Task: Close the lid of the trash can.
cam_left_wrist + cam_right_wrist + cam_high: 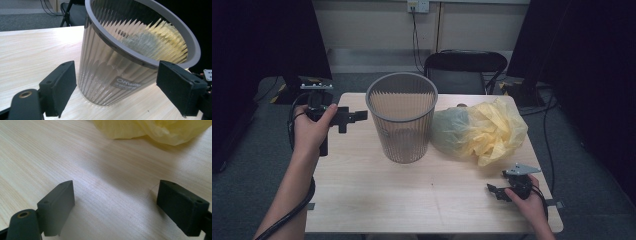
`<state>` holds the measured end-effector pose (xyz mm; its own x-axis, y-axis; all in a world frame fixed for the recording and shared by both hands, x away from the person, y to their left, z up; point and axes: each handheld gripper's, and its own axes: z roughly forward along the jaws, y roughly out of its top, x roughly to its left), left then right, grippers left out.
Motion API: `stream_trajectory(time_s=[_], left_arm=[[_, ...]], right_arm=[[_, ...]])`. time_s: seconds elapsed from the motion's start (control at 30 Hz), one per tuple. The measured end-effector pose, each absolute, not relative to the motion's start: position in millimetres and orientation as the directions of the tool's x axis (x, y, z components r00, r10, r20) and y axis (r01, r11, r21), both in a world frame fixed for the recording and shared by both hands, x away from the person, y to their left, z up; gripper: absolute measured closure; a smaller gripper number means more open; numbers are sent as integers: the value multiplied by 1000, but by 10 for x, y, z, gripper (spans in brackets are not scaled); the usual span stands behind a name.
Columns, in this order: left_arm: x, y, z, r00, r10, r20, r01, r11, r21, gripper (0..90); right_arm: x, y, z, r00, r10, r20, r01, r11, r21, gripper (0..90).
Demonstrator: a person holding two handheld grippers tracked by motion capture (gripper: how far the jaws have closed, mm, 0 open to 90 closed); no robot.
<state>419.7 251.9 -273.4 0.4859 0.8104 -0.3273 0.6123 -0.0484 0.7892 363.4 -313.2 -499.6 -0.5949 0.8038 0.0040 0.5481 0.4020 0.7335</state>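
Though unclasped, bin (117, 62) between fingers (61, 85).

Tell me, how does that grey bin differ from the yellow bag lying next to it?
The wastebasket stands upright, with stiff ribbed walls and an open rim; the yellow plastic bag lies crumpled and soft in a loose heap. The wastebasket is grey and see-through, taller than the bag, which is pale yellow and spreads low and wide. The left gripper points at the wastebasket with jaws open; the bag lies nearer the right gripper. Both rest on the wooden table.
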Motion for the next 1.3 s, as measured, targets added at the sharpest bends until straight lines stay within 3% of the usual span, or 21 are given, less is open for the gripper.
stream_trajectory(time_s=[1.3], left_arm=[[4054,2550,-3521,497,793,-352,661,-83,746,159]], right_arm=[[3633,-3133,-4995,-595,804,4,549,403,732,139]])
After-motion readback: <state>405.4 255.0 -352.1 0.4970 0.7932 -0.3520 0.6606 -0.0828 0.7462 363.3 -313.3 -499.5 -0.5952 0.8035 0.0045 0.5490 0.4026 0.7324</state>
